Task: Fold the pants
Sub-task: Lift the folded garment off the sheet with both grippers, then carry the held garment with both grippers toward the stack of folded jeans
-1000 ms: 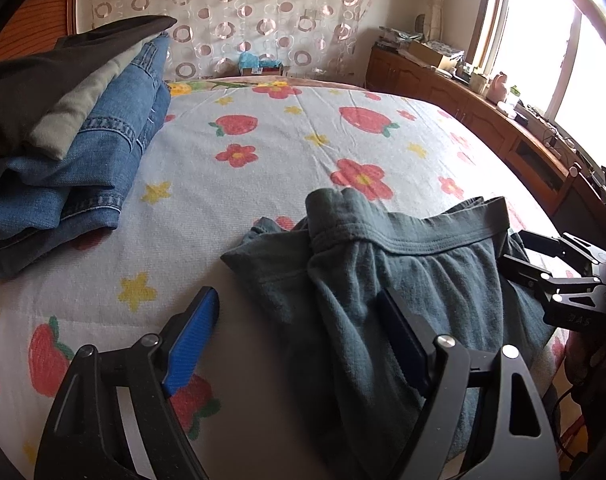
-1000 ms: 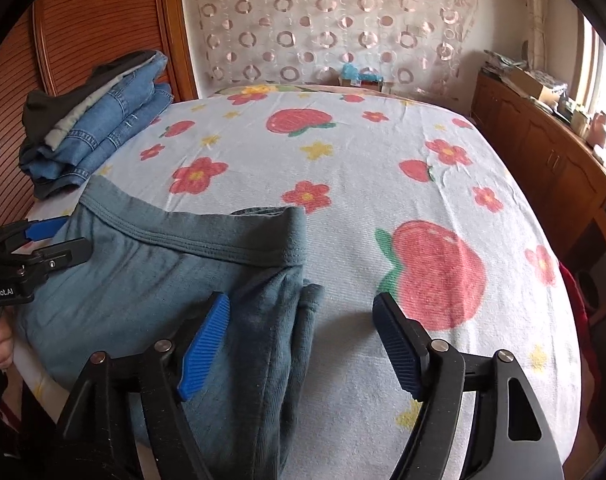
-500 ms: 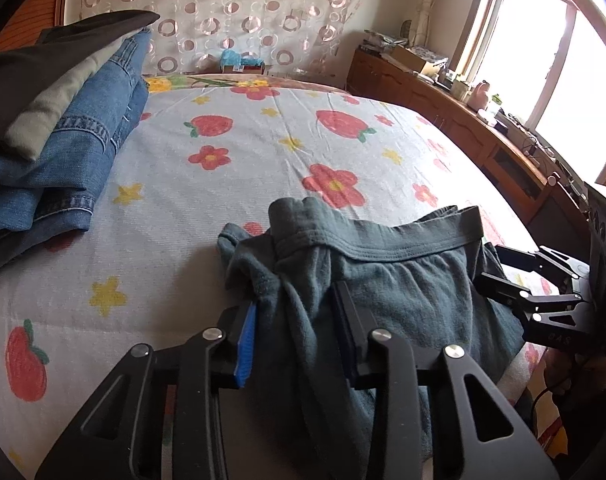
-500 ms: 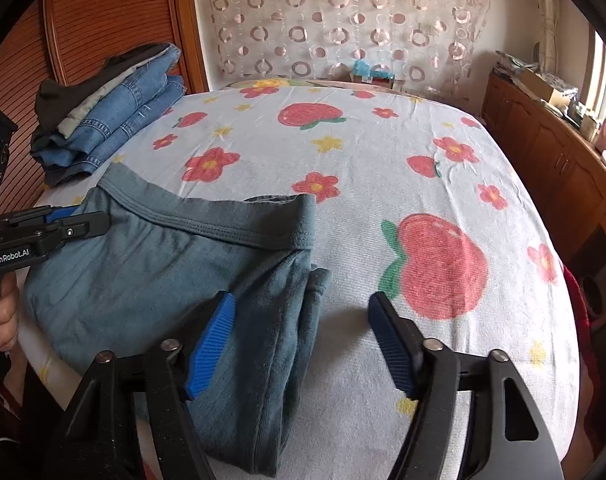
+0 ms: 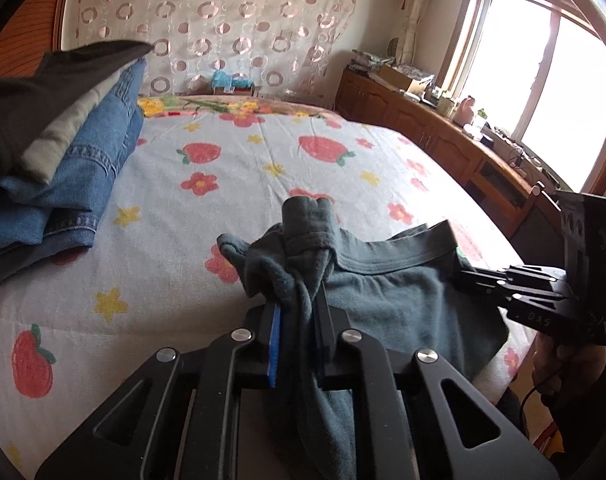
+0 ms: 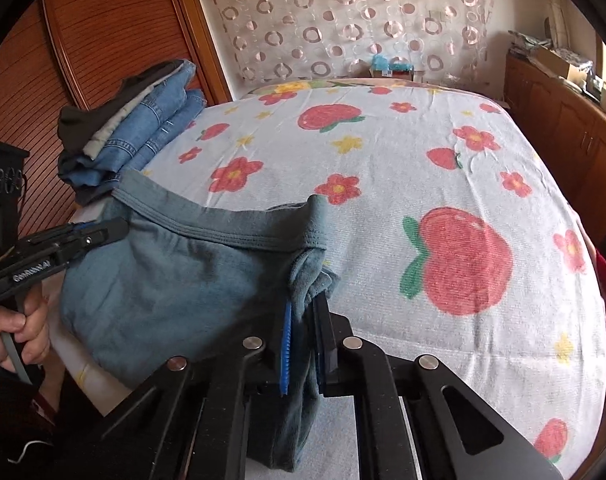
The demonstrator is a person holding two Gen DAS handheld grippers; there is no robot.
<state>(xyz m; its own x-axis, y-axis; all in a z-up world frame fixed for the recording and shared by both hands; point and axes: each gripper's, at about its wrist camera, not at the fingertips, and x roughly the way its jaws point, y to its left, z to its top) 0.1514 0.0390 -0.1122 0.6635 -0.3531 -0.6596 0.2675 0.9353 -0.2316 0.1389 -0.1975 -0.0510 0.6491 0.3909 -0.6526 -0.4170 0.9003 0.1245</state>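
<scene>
The left gripper was closing on the grey-green pants; the right gripper fingers were clamped on them too, on the bed.

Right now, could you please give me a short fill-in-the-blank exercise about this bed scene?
1. The left hand-held gripper is pinching the grey-green ____.
2. The right hand-held gripper is shut on the pants at the end nearer the large printed ____ on the bedsheet.
3. The stack of folded clothes holds blue ____ under a beige and a dark garment.

Missing words: pants; apple; jeans
</scene>
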